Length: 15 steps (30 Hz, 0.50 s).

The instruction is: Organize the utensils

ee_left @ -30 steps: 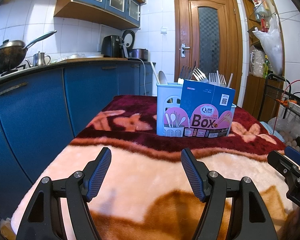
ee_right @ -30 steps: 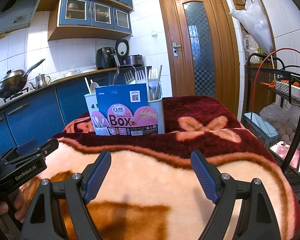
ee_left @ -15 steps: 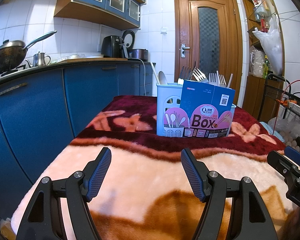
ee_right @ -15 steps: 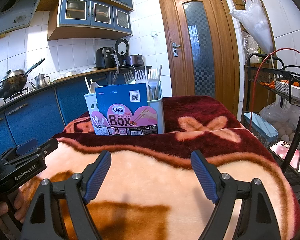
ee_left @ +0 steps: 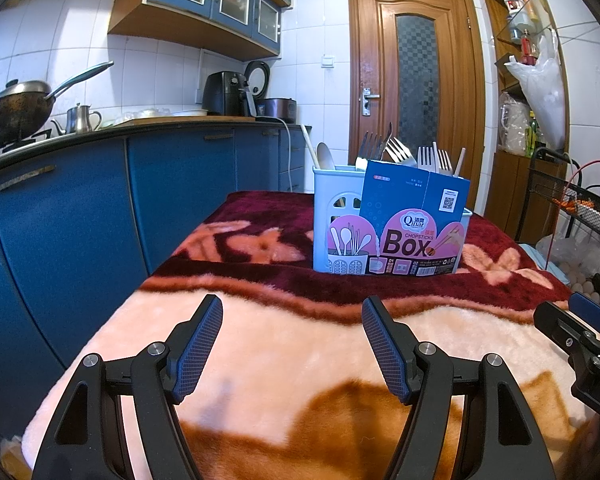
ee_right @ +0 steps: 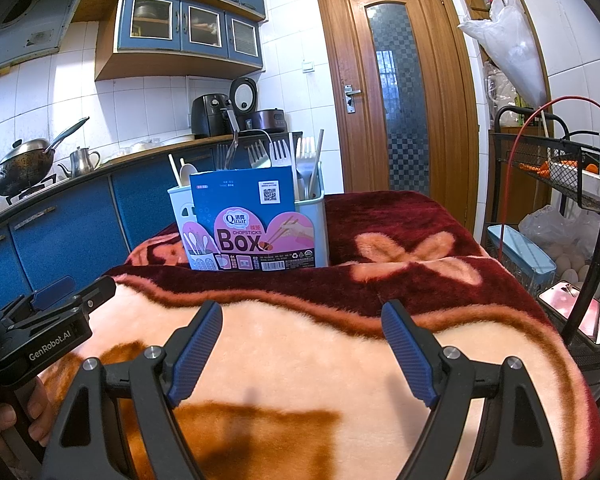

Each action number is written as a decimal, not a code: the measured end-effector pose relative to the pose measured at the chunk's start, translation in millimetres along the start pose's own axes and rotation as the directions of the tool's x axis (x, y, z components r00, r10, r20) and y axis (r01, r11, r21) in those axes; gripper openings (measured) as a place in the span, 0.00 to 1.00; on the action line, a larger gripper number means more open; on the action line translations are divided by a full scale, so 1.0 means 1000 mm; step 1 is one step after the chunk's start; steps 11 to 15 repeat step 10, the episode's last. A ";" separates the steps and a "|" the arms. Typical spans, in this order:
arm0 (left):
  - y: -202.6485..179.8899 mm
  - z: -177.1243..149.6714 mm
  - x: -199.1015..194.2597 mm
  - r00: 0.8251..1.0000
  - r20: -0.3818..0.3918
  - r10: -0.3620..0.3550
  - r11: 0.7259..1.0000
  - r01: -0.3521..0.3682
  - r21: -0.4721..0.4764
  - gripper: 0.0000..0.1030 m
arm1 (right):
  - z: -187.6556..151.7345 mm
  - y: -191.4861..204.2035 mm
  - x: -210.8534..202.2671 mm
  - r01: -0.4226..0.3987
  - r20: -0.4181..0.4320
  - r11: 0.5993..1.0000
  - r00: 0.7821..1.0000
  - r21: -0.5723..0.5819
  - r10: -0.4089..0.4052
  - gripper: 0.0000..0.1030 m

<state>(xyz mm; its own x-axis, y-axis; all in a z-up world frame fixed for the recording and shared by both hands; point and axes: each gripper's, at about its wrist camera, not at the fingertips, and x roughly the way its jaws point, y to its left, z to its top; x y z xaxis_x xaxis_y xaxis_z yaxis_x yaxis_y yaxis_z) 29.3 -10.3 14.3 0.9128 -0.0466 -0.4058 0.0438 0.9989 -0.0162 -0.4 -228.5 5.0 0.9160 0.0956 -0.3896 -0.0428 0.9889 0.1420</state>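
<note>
Facing utensil holder [ee_left: 388, 224] beyond gripper [ee_left: 292, 344] (empty)

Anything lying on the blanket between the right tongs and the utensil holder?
No. In the right wrist view, only bare blanket shows between the open right tongs and the utensil holder; no loose cutlery lies there.

My left tongs [ee_left: 292, 344] are black plastic: two angled arms, each ending in a dark blue pad [ee_left: 198, 350] with a fine gridded texture, and round silver screw heads at the pivots. My right tongs [ee_right: 302, 350] are built the same, though their blue pads [ee_right: 406, 354] are ribbed. Left of them sits the other unit's black body, marked "GenRobot.AI" in white, topped by a blue plate, with my fingers [ee_right: 36, 408] beneath it.
</note>
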 end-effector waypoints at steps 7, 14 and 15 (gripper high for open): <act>0.000 0.001 0.001 1.000 -0.002 0.000 1.000 0.000 -0.002 0.71 | 0.000 0.000 0.000 0.000 -0.002 1.000 1.000 0.000 0.000 0.81; -0.001 0.002 0.002 1.000 -0.009 -0.001 1.000 0.001 0.000 0.71 | 0.000 0.000 0.000 0.000 -0.008 1.000 1.000 0.003 0.000 0.81; -0.001 0.002 0.002 1.000 -0.009 -0.001 1.000 0.001 0.000 0.71 | 0.000 0.000 0.000 0.000 -0.008 1.000 1.000 0.003 0.000 0.81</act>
